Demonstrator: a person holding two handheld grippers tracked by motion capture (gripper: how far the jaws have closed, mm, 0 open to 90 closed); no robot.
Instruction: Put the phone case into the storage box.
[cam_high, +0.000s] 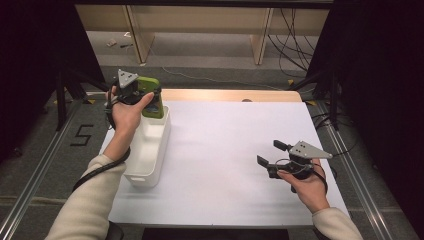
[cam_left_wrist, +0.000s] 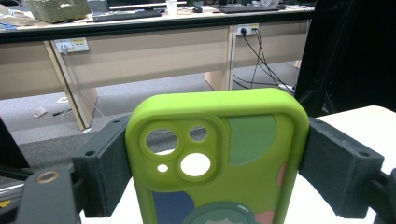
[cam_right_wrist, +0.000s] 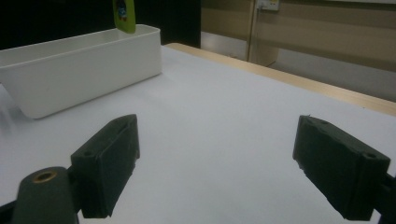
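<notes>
Your right forearm enters at the near right corner of the white worktop (cam_high: 225, 150). The hand grips the right gripper (cam_high: 272, 156) from behind and holds it low over the worktop, well in from the right edge, pointing left across the surface. Its black fingers (cam_right_wrist: 109, 163) are spread wide with bare worktop between them.

Your left forearm, in a pale sleeve, runs up along the left edge, and a black cable trails down it. The hand is raised near the far left corner and wraps round the left gripper (cam_high: 150, 100), which points away from you. Its fingers (cam_left_wrist: 105, 168) pinch a lime green phone case (cam_left_wrist: 219, 158) by its two long sides. The case stands upright with the camera cut-outs at the top, over the far end of a long white bin (cam_high: 147, 160). That bin lies along the left edge.
</notes>
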